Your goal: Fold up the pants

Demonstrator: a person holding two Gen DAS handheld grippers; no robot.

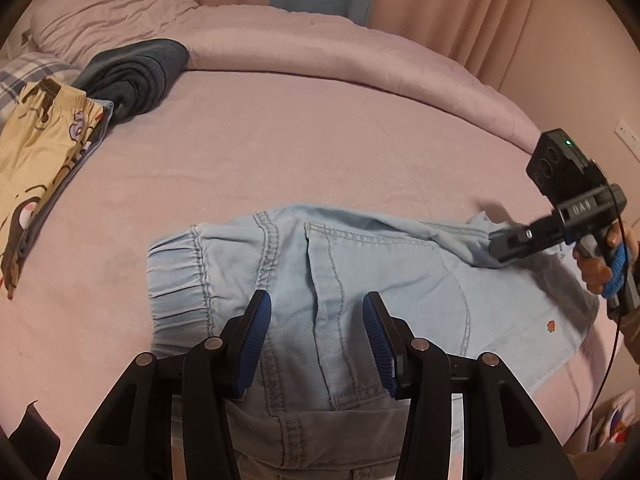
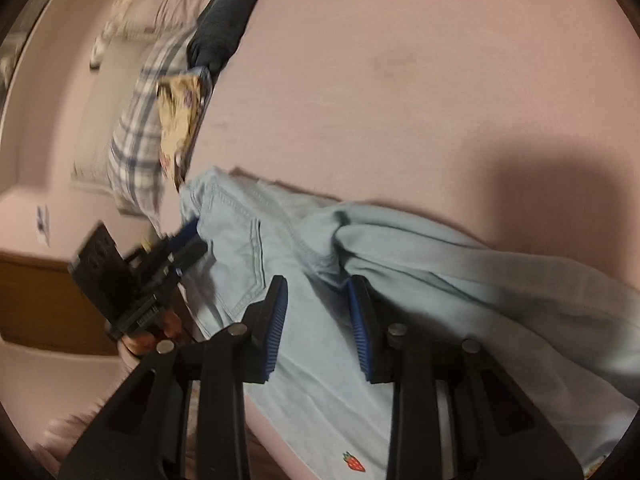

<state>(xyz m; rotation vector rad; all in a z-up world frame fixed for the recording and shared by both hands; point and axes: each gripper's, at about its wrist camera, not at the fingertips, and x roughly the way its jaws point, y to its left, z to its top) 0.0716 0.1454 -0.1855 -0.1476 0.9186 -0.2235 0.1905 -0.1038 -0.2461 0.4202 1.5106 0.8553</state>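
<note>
Light blue denim pants [image 1: 360, 280] lie partly folded on a pink bed [image 1: 320, 140], with a small strawberry patch [image 2: 353, 462] near one edge. The left gripper [image 1: 316, 336] hovers over the pants, fingers apart. The right gripper [image 2: 316, 324] is likewise spread above the denim. Beyond the pants sit a dark folded garment [image 1: 136, 72] and yellow patterned pants [image 1: 40, 152].

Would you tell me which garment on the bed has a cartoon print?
The yellow shorts at the left edge; the dark garment beside them and the jeans are plain.
</note>
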